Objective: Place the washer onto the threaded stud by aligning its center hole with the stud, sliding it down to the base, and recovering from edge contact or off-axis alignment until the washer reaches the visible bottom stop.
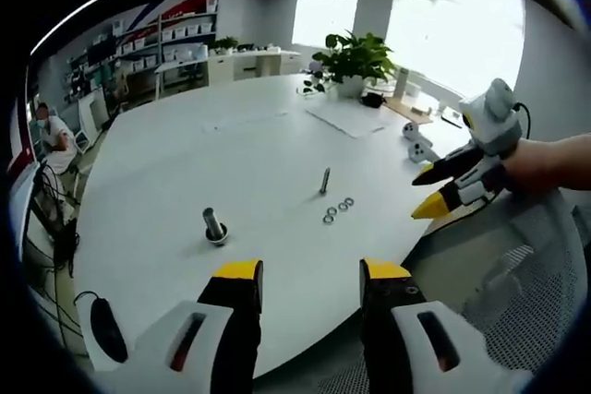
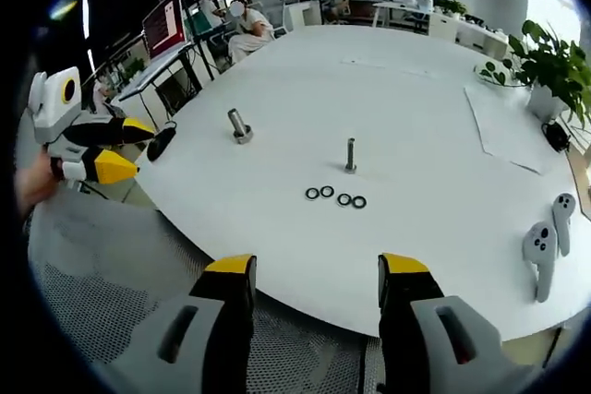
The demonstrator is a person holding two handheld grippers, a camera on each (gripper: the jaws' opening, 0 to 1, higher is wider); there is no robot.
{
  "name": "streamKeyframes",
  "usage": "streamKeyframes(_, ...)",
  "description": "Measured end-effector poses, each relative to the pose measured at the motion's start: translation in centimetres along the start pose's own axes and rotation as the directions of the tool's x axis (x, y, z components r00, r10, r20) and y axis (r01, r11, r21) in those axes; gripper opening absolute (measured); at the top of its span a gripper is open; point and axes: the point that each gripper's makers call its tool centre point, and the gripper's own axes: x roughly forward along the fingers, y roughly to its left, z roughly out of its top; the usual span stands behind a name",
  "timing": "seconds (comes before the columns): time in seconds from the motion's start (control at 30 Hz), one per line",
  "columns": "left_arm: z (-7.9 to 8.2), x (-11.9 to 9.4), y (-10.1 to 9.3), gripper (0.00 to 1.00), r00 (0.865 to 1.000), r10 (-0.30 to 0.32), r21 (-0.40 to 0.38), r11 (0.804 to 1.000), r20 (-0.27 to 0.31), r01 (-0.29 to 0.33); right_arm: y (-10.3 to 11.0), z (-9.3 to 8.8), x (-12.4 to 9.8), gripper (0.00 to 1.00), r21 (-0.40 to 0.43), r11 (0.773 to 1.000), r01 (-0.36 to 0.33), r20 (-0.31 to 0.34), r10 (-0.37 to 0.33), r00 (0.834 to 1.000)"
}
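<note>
Four washers lie in a row just beside the upright stud mid-worktop; your left gripper and right gripper hover off its near edge, fingers apart, empty.

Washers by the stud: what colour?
Black rings, four in a row; washers show best in the right gripper view, just in front of the upright threaded stud.

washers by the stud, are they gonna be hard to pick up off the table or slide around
Probably fiddly: the washers lie flat on the smooth white table, so the fingers get little edge and may skid them. They look like thin, small rings, likely light and stiff. Tipped on edge, one could roll. Both grippers sit open, away from them.
</note>
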Motion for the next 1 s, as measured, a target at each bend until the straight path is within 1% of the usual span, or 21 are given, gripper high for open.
streamKeyframes(0.2,-0.1,0.1,-0.4,0.42,1.000,-0.022,-0.008,1.000,-0.004,0.022,-1.3,0.4,-0.1,0.56,0.099,0.995,0.022,0.036,-0.026,0.999)
streamKeyframes(0.37,0.0,0.0,-0.5,0.42,1.000,-0.022,0.002,1.000,-0.002,0.022,-1.6,0.8,-0.4,0.56,0.117,0.992,0.041,0.061,-0.048,0.997)
streamKeyframes(0.43,0.0,0.0,-0.5,0.42,1.000,-0.024,-0.001,1.000,-0.001,0.024,-1.6,0.8,-0.3,0.56,0.109,0.993,0.045,0.058,-0.051,0.997)
streamKeyframes(0.53,-0.1,0.1,-0.6,0.42,1.000,-0.030,-0.001,1.000,-0.005,0.030,-1.6,0.4,0.0,0.56,0.067,0.996,0.058,0.031,-0.060,0.998)
streamKeyframes(0.63,-0.1,0.1,-0.6,0.42,1.000,-0.027,0.006,1.000,-0.003,0.028,-1.3,-0.1,0.3,0.56,0.005,0.998,0.061,-0.003,-0.061,0.998)
streamKeyframes(0.73,-0.4,0.2,-0.4,0.44,1.000,-0.014,0.018,1.000,-0.019,0.015,-0.8,-0.2,0.4,0.55,-0.051,0.997,0.060,-0.015,-0.061,0.998)
streamKeyframes(0.8,-0.4,0.2,-0.3,0.43,1.000,-0.012,0.012,1.000,-0.016,0.012,-0.6,-0.2,0.5,0.55,-0.091,0.994,0.059,-0.021,-0.061,0.998)
streamKeyframes(0.87,-0.4,0.1,-0.1,0.43,1.000,-0.008,0.000,1.000,-0.016,0.008,-0.5,-0.4,0.6,0.55,-0.162,0.985,0.065,-0.042,-0.073,0.996)
streamKeyframes(0.9,-0.5,0.1,0.0,0.43,1.000,-0.005,-0.002,1.000,-0.019,0.005,-0.5,-0.5,0.6,0.55,-0.182,0.981,0.069,-0.050,-0.079,0.996)
streamKeyframes(1.0,-0.5,0.2,-0.1,0.44,1.000,-0.008,-0.005,1.000,-0.020,0.008,0.0,-0.4,0.9,0.55,-0.199,0.978,0.061,-0.048,-0.072,0.996)
